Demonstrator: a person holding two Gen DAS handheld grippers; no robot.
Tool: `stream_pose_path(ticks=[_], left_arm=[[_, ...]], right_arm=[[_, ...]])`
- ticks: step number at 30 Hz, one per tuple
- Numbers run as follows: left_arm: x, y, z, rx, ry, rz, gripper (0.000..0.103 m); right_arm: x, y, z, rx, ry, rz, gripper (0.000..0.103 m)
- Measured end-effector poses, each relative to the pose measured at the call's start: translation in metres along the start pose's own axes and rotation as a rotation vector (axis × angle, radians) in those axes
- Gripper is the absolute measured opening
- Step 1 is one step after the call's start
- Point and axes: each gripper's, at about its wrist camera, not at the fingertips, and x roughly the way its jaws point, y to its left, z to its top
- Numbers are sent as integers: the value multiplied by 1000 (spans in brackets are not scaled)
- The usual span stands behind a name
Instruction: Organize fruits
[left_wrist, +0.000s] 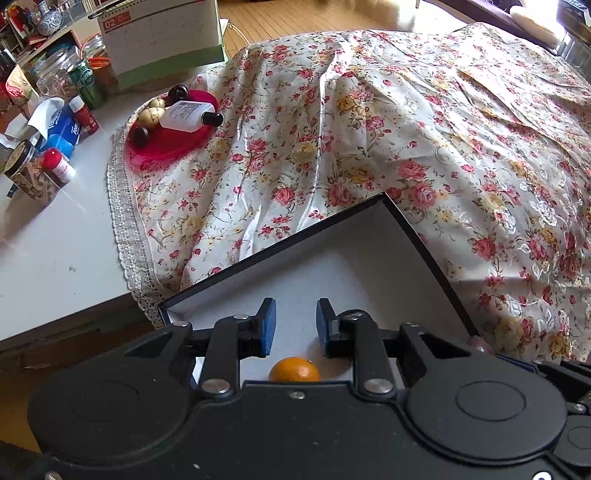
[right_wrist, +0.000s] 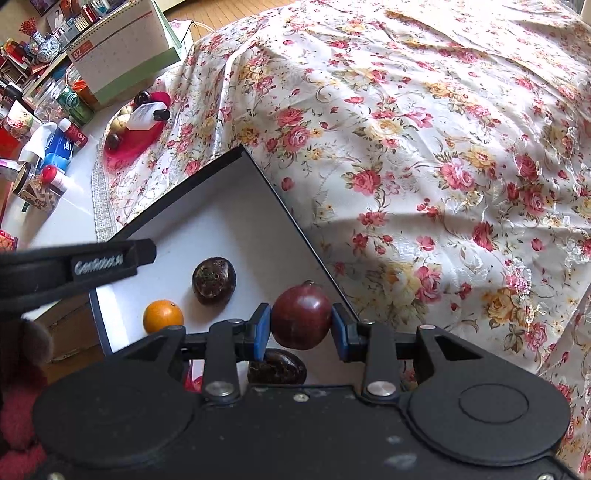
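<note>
A black-rimmed box with a white inside lies on the floral cloth. My left gripper hangs over it, jaws drawn close with nothing between them. An orange rests on the box floor just beneath. In the right wrist view my right gripper has both blue pads against a dark red round fruit by the box's right wall. The orange, a dark brown fruit and another dark fruit lie inside. A red plate far left holds more fruits.
A white bottle lies across the red plate. Jars, a green can, a blue tissue pack and a calendar box crowd the white table at left. The floral cloth spreads wrinkled to the right. The left gripper's black finger crosses the right view.
</note>
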Motion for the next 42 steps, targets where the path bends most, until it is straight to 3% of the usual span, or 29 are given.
stream_pose_path(ticks=[7, 15, 28, 42], left_arm=[[-25, 2, -18, -2, -52, 21, 32], [-59, 1, -54, 11, -116, 55, 33], [-86, -9, -127, 1, -142, 76, 38], [-97, -15, -178, 13, -148, 66, 38]], right_arm=[[-20, -6, -6, 11, -34, 16, 38], [-56, -10, -43, -24, -96, 12, 38], [-98, -22, -128, -41, -210, -43, 38], [-107, -24, -183, -36, -224, -41, 38]])
